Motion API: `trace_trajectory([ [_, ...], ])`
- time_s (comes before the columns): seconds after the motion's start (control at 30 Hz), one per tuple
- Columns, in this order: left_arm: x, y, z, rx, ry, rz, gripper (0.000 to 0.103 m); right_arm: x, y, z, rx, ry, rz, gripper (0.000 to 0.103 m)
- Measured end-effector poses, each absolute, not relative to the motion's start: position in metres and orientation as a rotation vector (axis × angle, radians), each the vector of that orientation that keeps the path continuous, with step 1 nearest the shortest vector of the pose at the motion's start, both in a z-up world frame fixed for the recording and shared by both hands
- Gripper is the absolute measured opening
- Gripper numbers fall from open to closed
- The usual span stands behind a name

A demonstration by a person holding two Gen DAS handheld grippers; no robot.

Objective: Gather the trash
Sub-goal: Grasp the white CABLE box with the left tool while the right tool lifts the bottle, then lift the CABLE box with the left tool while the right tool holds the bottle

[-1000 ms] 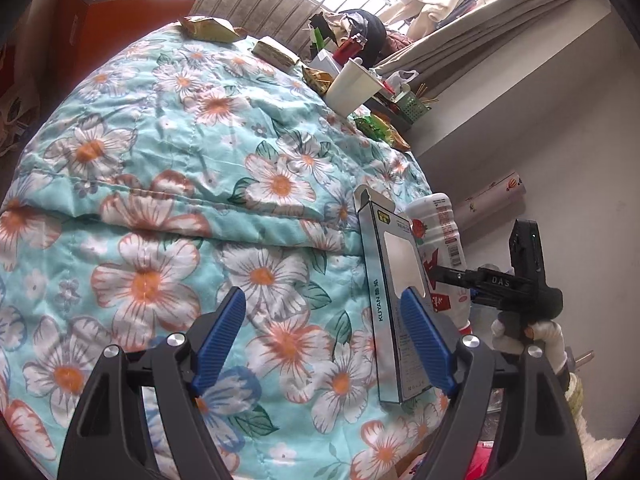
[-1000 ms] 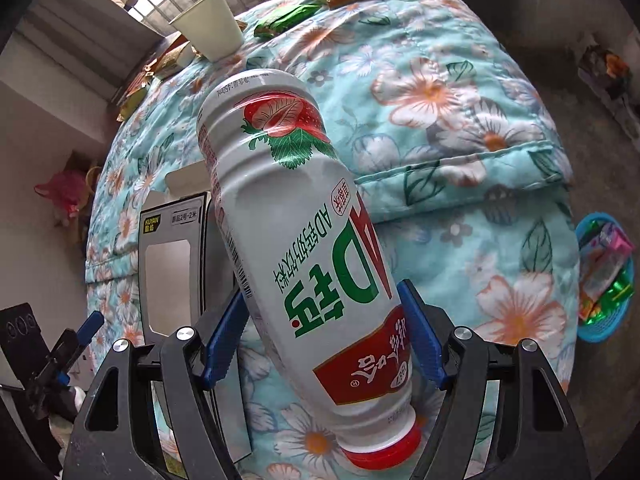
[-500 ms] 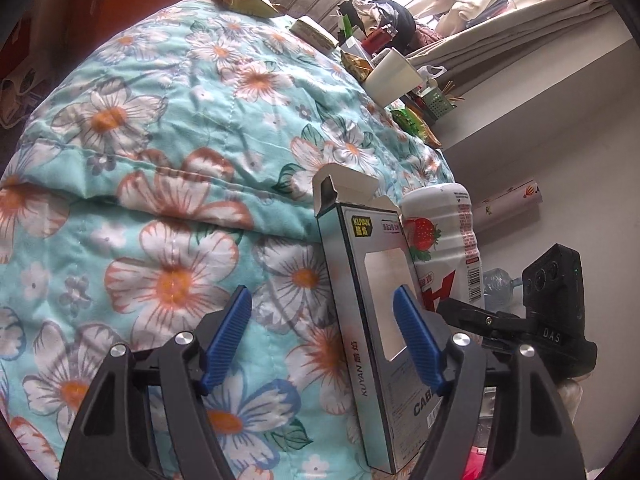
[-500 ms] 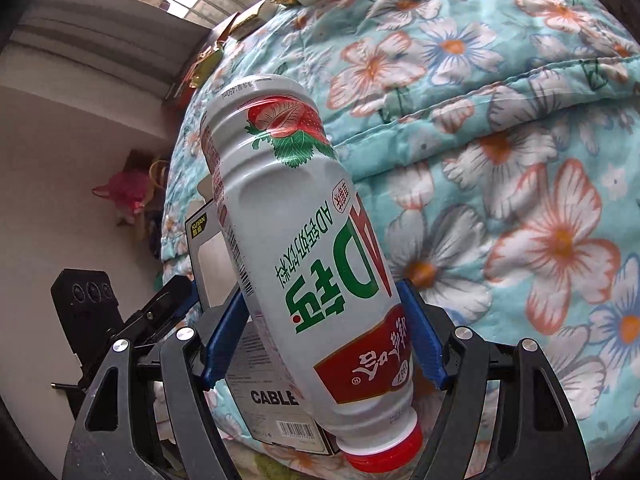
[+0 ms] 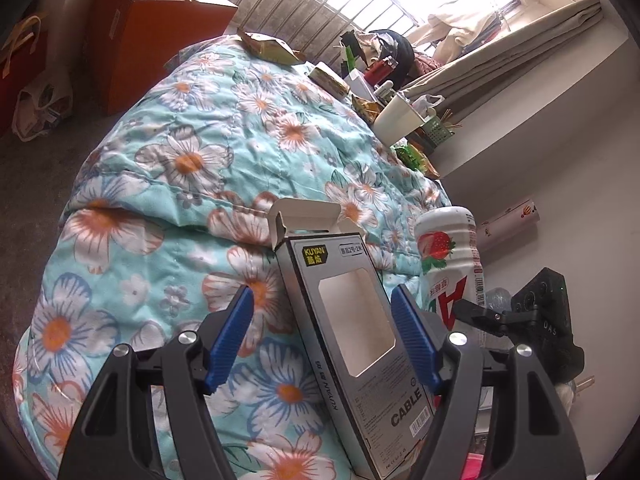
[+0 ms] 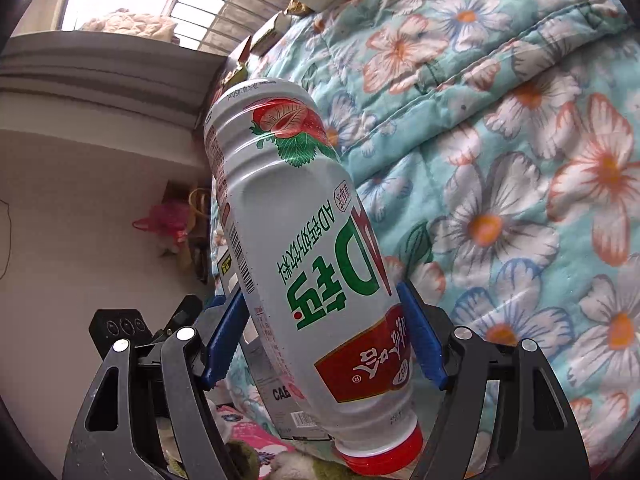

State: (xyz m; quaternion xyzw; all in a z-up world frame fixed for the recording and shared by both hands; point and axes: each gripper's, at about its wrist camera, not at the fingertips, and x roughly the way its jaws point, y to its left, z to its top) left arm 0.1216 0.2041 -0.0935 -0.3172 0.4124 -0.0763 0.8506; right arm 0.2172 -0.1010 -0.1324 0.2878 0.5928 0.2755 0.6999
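Observation:
A grey cable box with an open top flap and a cut-out window stands between the fingers of my left gripper. Its right edge lies against the right pad. The left pad stays well apart from it, so the box is not pinched. My right gripper is shut on a white strawberry-drink bottle, held upside down with its red cap towards the camera. In the left wrist view the bottle rises just right of the box. In the right wrist view the box shows behind the bottle.
A turquoise flowered quilt covers the bed. At its far end lie snack wrappers, a white cup and a green packet. An orange box and bags stand on the floor at left. A wall runs close on the right.
My left gripper has moved to the right onto the box, which now stands between its fingers, and its jaws have narrowed a little. My right gripper has swung and rolled with the bottle towards the bed's edge.

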Motion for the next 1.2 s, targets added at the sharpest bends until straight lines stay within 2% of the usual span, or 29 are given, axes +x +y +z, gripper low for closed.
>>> trace_trajectory([
  [0.2,0.137,0.185,-0.092,-0.607,0.899,-0.173,0.071,0.223,-0.144,-0.116,0.668,1.202,0.522,0.069],
  [0.43,0.126,0.164,-0.109,-0.705,1.013,-0.145,0.074,0.211,-0.156,-0.141,0.654,1.252,0.537,0.069],
  [0.67,0.122,0.126,-0.098,-0.585,1.035,-0.169,0.079,0.2,-0.144,-0.142,0.607,1.245,0.629,0.069],
  [1.03,0.15,0.144,-0.09,-0.529,0.991,-0.099,0.079,0.173,-0.147,-0.174,1.025,1.408,0.944,0.069],
  [1.2,0.151,0.135,-0.089,-0.514,1.012,-0.049,0.079,0.176,-0.2,-0.157,0.922,1.254,0.749,0.068],
])
